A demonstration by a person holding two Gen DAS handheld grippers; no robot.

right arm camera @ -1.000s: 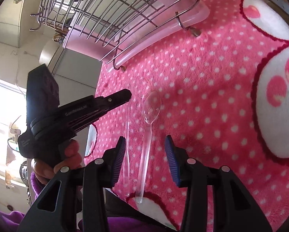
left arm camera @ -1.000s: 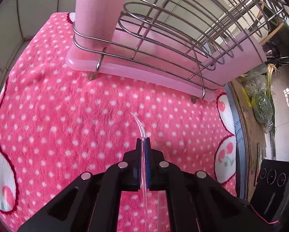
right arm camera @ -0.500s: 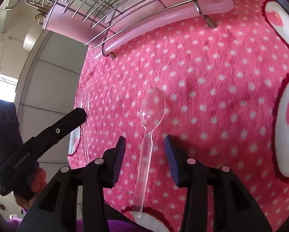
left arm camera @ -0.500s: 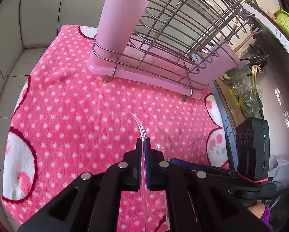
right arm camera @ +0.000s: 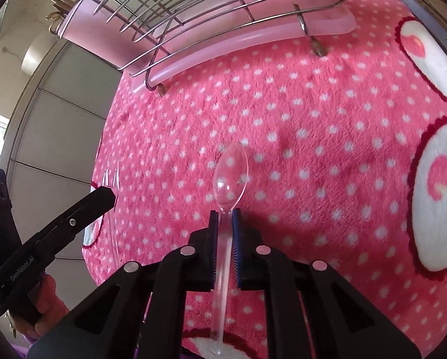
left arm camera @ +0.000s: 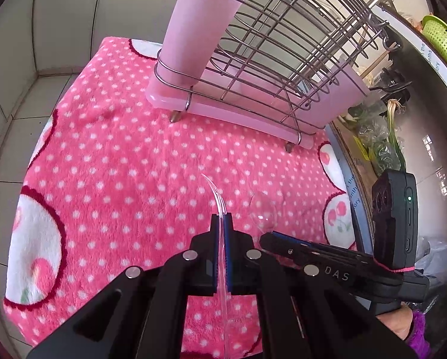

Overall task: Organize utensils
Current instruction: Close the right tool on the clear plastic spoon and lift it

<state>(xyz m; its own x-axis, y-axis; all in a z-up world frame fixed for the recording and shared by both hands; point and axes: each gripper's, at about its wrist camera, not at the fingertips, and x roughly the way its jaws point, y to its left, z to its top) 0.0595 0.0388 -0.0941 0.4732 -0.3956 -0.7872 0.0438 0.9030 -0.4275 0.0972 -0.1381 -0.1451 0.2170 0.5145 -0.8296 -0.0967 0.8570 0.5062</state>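
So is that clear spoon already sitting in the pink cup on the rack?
No, the clear spoon lies on the pink spotted cloth, clamped by the right gripper.

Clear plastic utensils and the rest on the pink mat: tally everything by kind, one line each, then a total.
Clear plastic spoon, in the right claw: 1
Clear plastic fork, in the left claw: 1
Wire dish rack: 1
Pink utensil cup, in the rack: 1
Pink drip tray, under the rack: 1
Total: 5
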